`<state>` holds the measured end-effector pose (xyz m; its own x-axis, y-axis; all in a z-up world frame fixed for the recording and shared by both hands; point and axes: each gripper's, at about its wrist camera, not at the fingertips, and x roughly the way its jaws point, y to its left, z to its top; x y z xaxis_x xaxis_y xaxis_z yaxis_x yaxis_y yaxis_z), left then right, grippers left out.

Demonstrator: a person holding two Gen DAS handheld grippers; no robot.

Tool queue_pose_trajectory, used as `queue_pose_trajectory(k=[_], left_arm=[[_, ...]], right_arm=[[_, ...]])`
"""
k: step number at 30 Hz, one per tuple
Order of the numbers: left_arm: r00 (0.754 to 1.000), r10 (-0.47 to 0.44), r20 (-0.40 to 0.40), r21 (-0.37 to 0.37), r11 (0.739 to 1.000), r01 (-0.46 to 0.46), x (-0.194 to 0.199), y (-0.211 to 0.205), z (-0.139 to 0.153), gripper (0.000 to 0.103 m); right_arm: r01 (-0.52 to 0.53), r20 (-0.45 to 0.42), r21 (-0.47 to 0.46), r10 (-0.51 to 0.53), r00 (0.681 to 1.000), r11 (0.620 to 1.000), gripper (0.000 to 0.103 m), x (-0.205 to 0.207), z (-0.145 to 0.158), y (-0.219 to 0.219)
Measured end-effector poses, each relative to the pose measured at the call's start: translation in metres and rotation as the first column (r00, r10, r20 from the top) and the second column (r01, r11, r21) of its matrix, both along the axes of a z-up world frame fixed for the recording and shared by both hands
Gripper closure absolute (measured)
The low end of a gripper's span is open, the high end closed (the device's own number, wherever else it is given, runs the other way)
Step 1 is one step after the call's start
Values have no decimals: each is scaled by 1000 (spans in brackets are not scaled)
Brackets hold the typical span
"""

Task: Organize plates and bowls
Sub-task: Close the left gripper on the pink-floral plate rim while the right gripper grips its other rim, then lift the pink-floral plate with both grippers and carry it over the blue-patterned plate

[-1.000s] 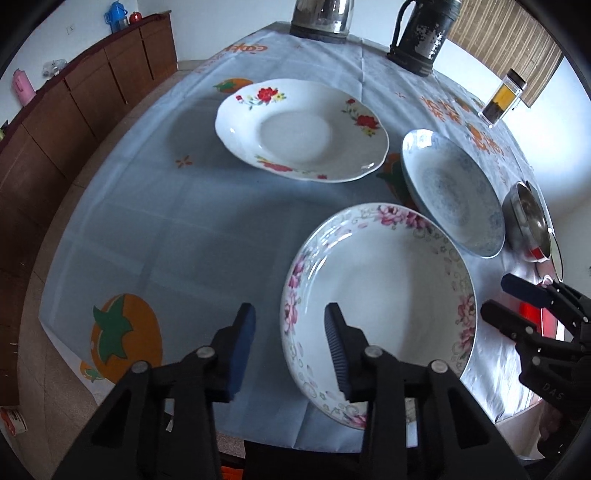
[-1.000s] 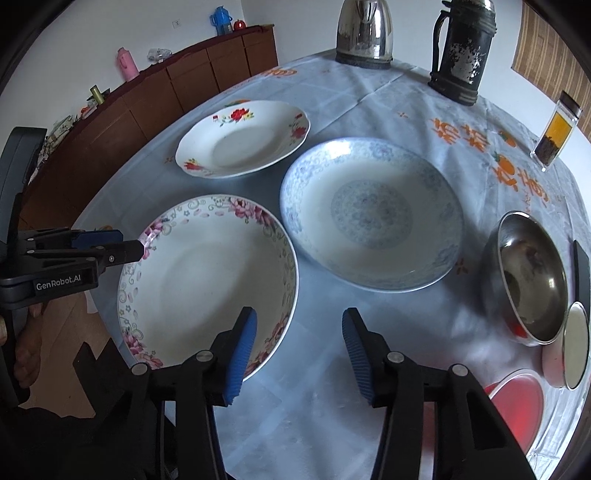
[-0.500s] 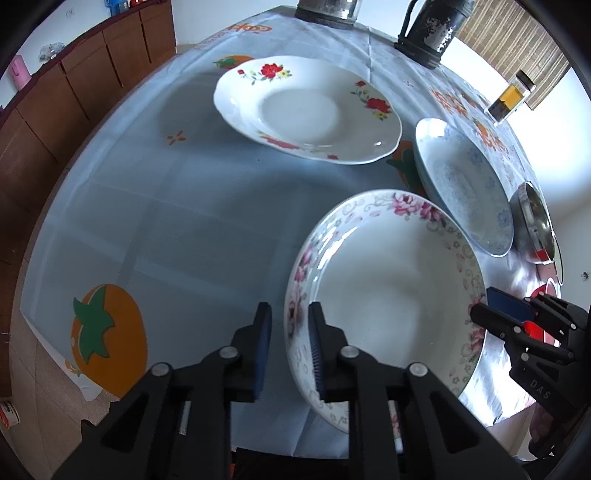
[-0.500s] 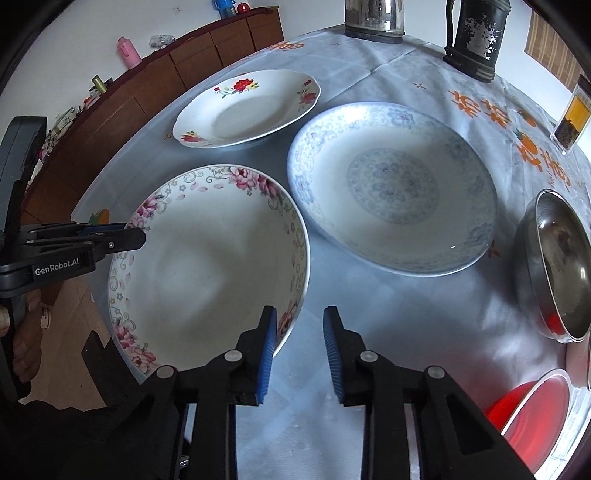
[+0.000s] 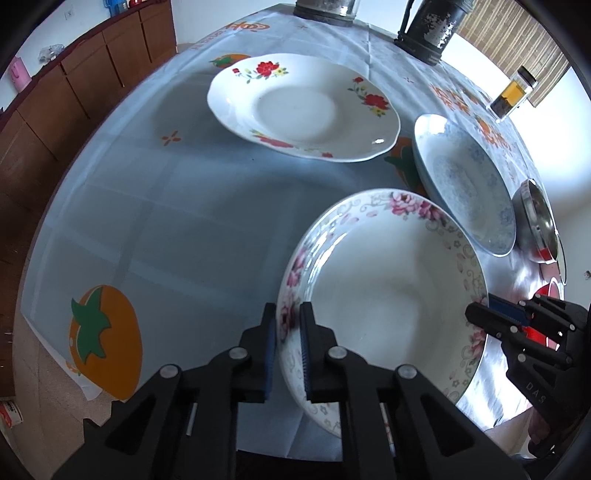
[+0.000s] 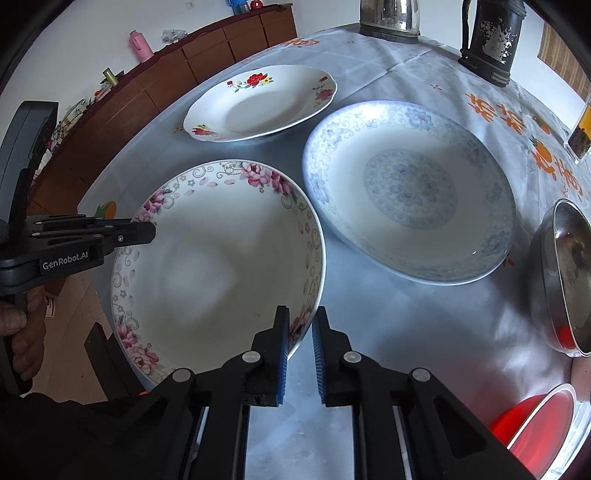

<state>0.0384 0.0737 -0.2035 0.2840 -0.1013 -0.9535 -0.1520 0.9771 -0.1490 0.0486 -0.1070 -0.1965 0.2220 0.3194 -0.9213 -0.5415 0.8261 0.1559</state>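
A deep white plate with a pink flower rim (image 5: pixel 384 291) (image 6: pixel 218 266) sits at the near table edge. My left gripper (image 5: pixel 287 328) is shut on its left rim, and shows in the right wrist view (image 6: pixel 147 232). My right gripper (image 6: pixel 300 328) is shut on its right rim, and shows in the left wrist view (image 5: pixel 476 314). A white plate with red flowers (image 5: pixel 303 107) (image 6: pixel 262 103) lies at the far left. A blue patterned plate (image 5: pixel 465 181) (image 6: pixel 406 188) lies to the right.
A steel bowl (image 6: pixel 561 273) and a red lidded container (image 6: pixel 535 424) lie at the right edge. A steel kettle (image 6: pixel 389 16), a dark jug (image 6: pixel 487 40) and a spice jar (image 5: pixel 511 92) stand at the back. A brown sideboard (image 5: pixel 74 92) runs along the left wall.
Both grippers moved in and closed on opposite rims of the pink-flowered plate. The plate now looks tilted slightly up off the cloth.
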Motion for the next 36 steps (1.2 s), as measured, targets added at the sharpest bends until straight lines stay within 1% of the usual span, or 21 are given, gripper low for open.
queue_pose_trajectory(k=[9,16,23,36], left_arm=[[1000,18,-26,21,1000,-17,-5,-3,3,94],[1000,19,-14,43,999,-19,-7,-10,14,94],[1000,28,-2,46,999,-28,-9,-15,21,94],[998,51,32,61,997,-53,-6,-28,45,94]], right_arm=[[-17,-11,-1,17,1000,1000,90,-1,2,-1],[-24,6,8,24,1000,1000,90,-4,10,-6],[-20,31,26,19,999,999,91,-2,21,-13],[-29,81,62,24,996,998,91,5,43,-27]])
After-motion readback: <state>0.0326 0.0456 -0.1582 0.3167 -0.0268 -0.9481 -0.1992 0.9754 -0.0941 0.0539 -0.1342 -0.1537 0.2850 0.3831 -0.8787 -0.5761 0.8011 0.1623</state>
